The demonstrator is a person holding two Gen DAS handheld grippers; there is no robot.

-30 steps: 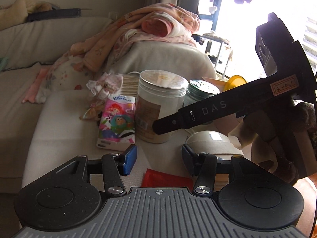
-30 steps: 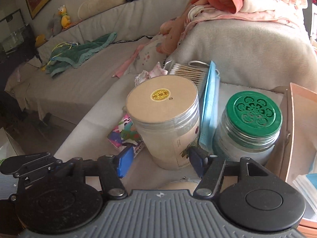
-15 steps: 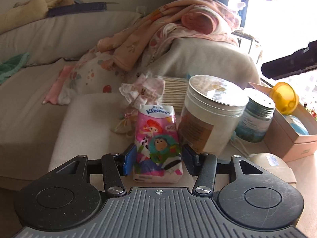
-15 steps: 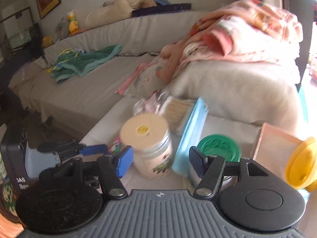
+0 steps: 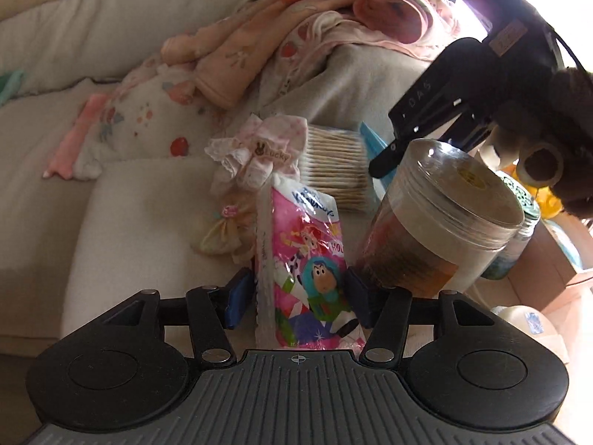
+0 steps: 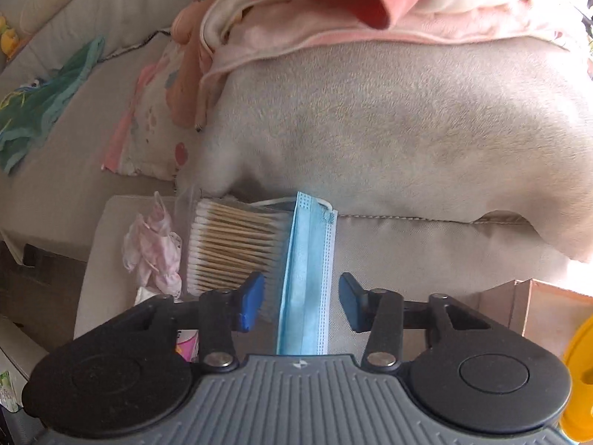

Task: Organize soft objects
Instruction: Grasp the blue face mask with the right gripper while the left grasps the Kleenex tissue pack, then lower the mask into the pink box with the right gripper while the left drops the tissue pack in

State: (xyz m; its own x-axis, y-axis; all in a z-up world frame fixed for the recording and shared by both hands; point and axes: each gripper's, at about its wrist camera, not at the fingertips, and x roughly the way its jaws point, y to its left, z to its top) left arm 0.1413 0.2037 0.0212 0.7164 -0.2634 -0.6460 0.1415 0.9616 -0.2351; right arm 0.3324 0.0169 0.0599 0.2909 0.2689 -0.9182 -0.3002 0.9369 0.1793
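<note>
A beige sofa (image 5: 122,200) carries everything, with a heap of pink clothes (image 5: 304,26) draped over its cushion. Near the seat's front stands a clear lidded jar (image 5: 441,230), and behind it lies a bundle of cotton swabs (image 6: 229,244). The left hand-held gripper (image 5: 296,298) has its jaws opening around a pink tissue pack (image 5: 304,259) lying between them; the right pad looks against the pack, the left just clear. The right hand-held gripper (image 6: 302,298) is closing, with a folded blue face mask (image 6: 307,278) between its jaws, the pads still apart from it.
</note>
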